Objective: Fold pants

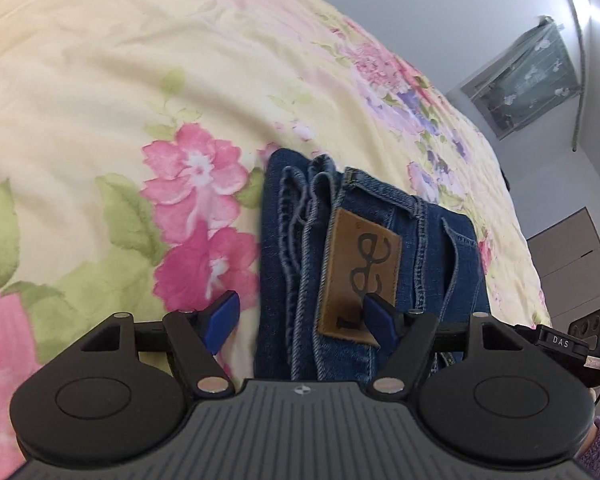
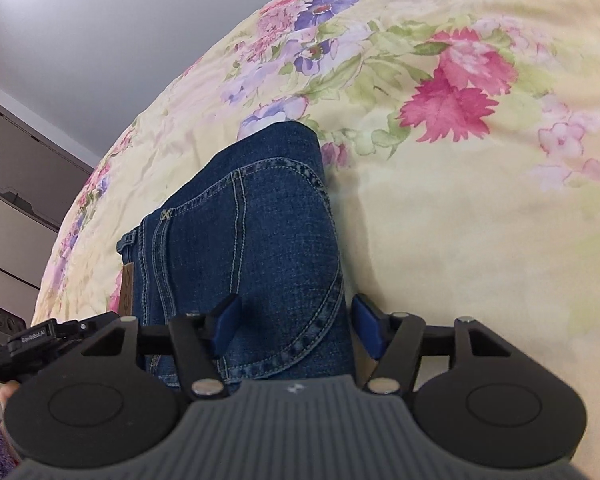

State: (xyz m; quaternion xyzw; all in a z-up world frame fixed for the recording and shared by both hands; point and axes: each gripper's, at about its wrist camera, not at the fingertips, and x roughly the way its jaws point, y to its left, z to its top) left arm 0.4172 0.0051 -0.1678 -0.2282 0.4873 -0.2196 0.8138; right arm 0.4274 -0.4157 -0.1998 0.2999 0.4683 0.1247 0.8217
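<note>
Floral bedspread (image 1: 100,80) covers the bed, with grey wall and cabinets at the frame edges. Left tongs (image 1: 300,318), lower centre of the left view: jaws spread, grasping nothing; one pad (image 1: 220,322) hangs over the bedspread, the other over the leather patch (image 1: 358,272). Right tongs (image 2: 296,326), lower centre of the right view: jaws likewise parted and empty, straddling the denim's curved pocket seam (image 2: 320,320). Pants (image 1: 364,264) lie in a compact folded bundle at centre frame, waistband and hems stacked along its left edge. The folding looks essentially finished. To finish well, both tongs should lift straight away without snagging a layer; if an edge looks loose, press it flat rather than regrip.
</note>
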